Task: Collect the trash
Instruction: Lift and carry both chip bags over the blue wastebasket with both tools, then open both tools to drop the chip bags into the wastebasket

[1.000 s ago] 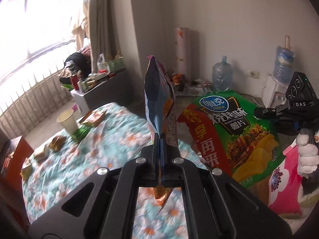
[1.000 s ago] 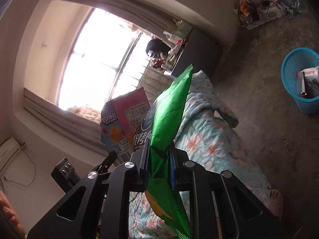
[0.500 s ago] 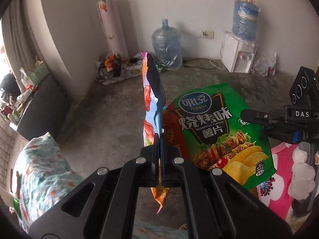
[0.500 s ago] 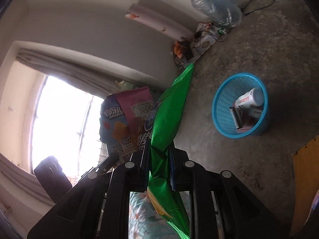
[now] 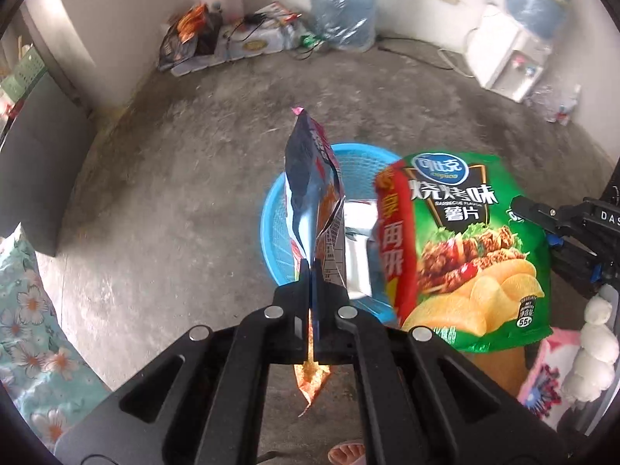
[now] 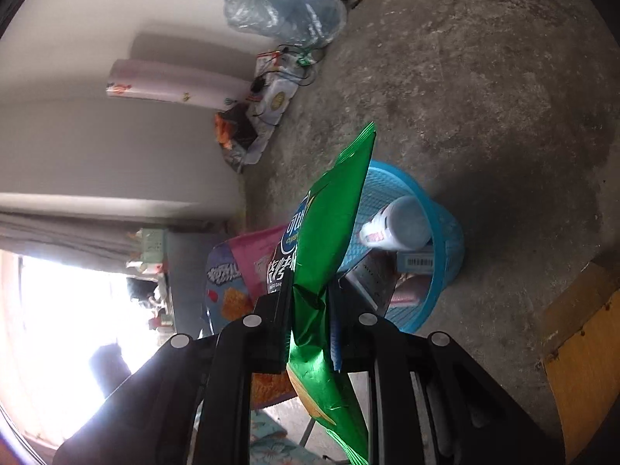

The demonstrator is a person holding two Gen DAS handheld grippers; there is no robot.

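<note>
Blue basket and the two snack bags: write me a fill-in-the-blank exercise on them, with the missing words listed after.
1. The right tongs are shut on a chip bag whose main colour is ____.
2. The left tongs grip a thin snack bag above a basket coloured ____.
3. The basket stands on the bare ____.
4. Inside the basket lies a white ____ beside flat packets.

Missing words: green; blue; floor; bottle
</note>
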